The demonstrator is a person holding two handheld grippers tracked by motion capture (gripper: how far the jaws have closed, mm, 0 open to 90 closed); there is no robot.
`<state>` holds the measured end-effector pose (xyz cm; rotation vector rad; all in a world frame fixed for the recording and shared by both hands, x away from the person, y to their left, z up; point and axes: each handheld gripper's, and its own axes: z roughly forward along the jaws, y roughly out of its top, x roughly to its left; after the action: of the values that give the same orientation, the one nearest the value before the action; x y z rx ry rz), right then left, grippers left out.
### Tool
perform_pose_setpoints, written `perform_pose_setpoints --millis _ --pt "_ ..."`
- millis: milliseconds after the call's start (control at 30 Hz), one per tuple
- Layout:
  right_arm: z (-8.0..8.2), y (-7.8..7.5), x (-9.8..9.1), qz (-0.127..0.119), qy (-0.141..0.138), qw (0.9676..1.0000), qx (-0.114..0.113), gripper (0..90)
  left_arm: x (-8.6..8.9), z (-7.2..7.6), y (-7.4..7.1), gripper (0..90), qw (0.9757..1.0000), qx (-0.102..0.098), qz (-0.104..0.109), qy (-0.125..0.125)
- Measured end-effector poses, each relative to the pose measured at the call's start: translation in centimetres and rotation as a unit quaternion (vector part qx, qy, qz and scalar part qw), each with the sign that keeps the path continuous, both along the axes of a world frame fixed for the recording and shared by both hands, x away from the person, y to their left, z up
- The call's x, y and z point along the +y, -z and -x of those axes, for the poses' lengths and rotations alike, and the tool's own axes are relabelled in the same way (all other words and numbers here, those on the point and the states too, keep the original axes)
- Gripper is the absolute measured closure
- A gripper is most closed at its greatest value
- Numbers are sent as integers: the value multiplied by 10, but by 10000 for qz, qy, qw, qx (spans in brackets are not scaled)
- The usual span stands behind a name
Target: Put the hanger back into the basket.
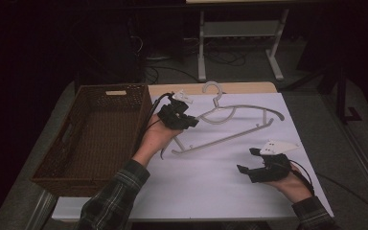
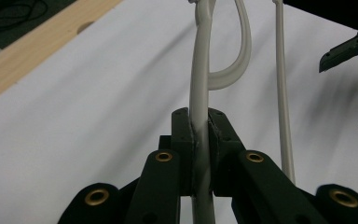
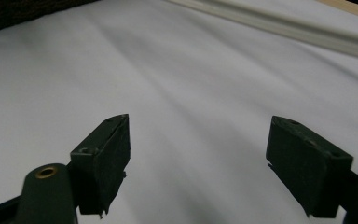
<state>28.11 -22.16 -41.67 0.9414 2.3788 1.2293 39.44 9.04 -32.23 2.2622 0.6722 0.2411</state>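
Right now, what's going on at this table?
A person is working with a tool in each hand over a white-covered table. The left tool is shut on the left arm of a pale plastic hanger; the left gripper view shows both pads pressed against that arm. The hanger lies across the middle of the table, beside a wicker basket on the left. The right tool is open with nothing between its jaws, apart from the hanger, near the table's right front corner.

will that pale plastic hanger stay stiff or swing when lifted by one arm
The pale grey plastic clothes hanger probably stays stiff: its thin bars keep their shape. Pinched off-centre on one bar by the left hand-held gripper, it may pivot and droop. It looks light, its plastic perhaps slippery.
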Motion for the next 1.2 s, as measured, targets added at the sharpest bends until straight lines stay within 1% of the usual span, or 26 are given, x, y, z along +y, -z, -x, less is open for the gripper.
perform_pose_setpoints --millis 100,200,267,333,433,533,633,733,900,1067,1200 --pt "0 -1 -1 -52 42 10000 -19 195 6 1 -9 831 10000 7 46 -63" --pt "-1 0 -2 -59 85 9999 -32 190 16 1 -19 831 9998 43 188 -80" --pt "-1 1 -3 -45 112 9999 -22 189 20 1 -24 831 9997 50 233 -107" --pt "-1 1 -3 -39 128 9999 -23 188 23 3 -30 831 9997 41 210 -133" --pt "-1 1 -4 -58 167 9998 -45 185 30 6 -41 831 9998 -51 130 -133" --pt "-1 0 -4 -70 192 9998 -45 185 40 7 -49 831 9997 -92 146 -197" --pt "-1 1 -4 -61 205 9998 -55 185 50 6 -53 831 9994 -107 198 -251" --pt "-1 1 -5 -56 221 9997 -48 185 61 6 -55 831 9992 -139 190 -314" --pt "-2 1 -5 -57 245 9997 -54 183 79 8 -59 831 9986 -180 238 -429" --pt "-2 1 -5 -107 263 9996 -26 184 98 10 -65 831 9977 -268 228 -580" --pt "-2 2 -5 -117 281 9995 -25 183 119 13 -70 831 9965 -317 234 -738"
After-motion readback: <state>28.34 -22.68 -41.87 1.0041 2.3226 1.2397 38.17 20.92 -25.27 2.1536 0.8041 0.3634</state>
